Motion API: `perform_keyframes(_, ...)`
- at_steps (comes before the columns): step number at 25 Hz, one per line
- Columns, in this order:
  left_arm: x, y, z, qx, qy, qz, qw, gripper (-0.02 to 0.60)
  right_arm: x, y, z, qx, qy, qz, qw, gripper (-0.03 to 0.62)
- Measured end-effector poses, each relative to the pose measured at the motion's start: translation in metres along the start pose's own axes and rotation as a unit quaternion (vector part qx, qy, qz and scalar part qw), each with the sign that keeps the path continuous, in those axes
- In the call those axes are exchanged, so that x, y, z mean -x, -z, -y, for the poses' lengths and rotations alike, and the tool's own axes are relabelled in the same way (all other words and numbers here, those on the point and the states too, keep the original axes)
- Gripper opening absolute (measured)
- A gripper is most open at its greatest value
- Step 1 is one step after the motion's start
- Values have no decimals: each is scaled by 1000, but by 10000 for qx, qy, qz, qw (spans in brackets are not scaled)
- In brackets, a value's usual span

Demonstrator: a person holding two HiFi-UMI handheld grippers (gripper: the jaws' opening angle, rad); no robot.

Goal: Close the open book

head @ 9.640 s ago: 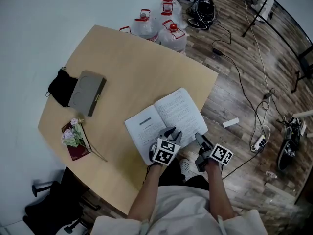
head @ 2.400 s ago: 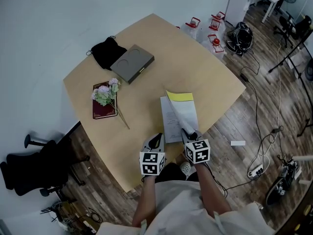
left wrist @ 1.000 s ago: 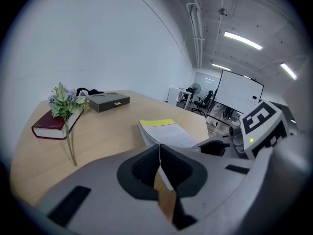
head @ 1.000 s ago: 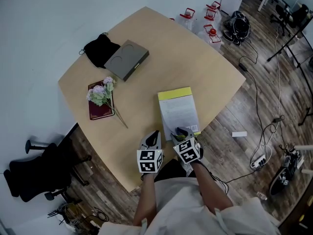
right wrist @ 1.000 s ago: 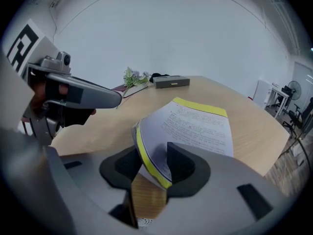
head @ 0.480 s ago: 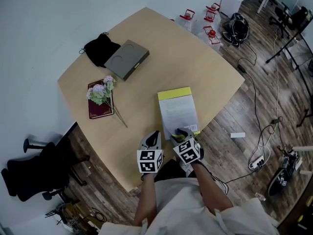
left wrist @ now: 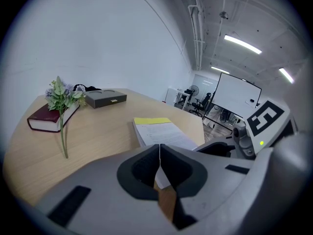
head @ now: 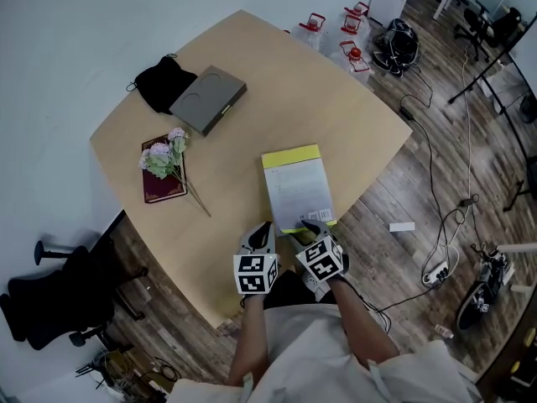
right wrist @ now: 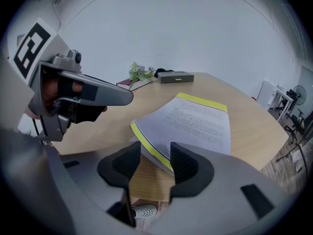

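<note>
The book (head: 295, 185) lies shut on the tan table (head: 252, 74), its white cover up with a yellow band at the far end. My right gripper (head: 307, 227) is at the book's near corner. Its jaws are opening, and in the right gripper view the yellow-edged corner of the book (right wrist: 195, 124) reaches into the gap of the right gripper (right wrist: 155, 153) without being pressed. My left gripper (head: 262, 232) hovers just left of the book at the table's near edge. In the left gripper view the left gripper (left wrist: 159, 151) is shut and holds nothing.
At the far left of the table are a grey box (head: 208, 100) and a black cloth (head: 155, 82). Nearer lies a dark red book (head: 159, 187) with a flower sprig (head: 164, 154) on it. Water jugs (head: 340, 40) and cables are on the floor beyond. A black chair (head: 50, 300) stands at the left.
The book lay open at first, stood half folded with the right gripper on its cover, then lay shut. Over the last second both grippers have stayed by its near edge.
</note>
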State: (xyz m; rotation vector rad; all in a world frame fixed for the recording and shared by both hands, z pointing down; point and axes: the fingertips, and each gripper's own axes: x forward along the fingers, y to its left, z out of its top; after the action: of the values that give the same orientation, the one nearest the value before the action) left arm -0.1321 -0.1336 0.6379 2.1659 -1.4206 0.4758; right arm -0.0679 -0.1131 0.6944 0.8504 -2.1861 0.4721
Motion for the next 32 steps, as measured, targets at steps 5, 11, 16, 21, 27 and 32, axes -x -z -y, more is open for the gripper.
perform_keyframes(5, -4, 3, 6, 22, 65, -21, 10000, 23, 9, 3, 9, -130, 86, 101, 9998, 199)
perform_keyframes(11, -6, -1, 10, 93, 67, 43, 9999, 23, 22, 11, 19, -262, 210, 167, 9993, 199)
perform_keyframes(16, -1, 1, 19, -7, 78, 38, 10000, 23, 33, 10, 24, -367, 278, 302, 9985, 199)
perform_keyframes(21, 11, 1, 23, -93, 24, 63, 9999, 23, 52, 0, 28, -498, 340, 597, 9964, 199)
perform_keyframes(27, 25, -9, 21, -122, -76, 181, 9997, 23, 83, -10, 37, -764, 408, 967, 9915, 199)
perform_keyframes(32, 38, -11, 34, -328, -37, 231, 9992, 23, 107, -6, 35, -821, 407, 1212, 9884, 198)
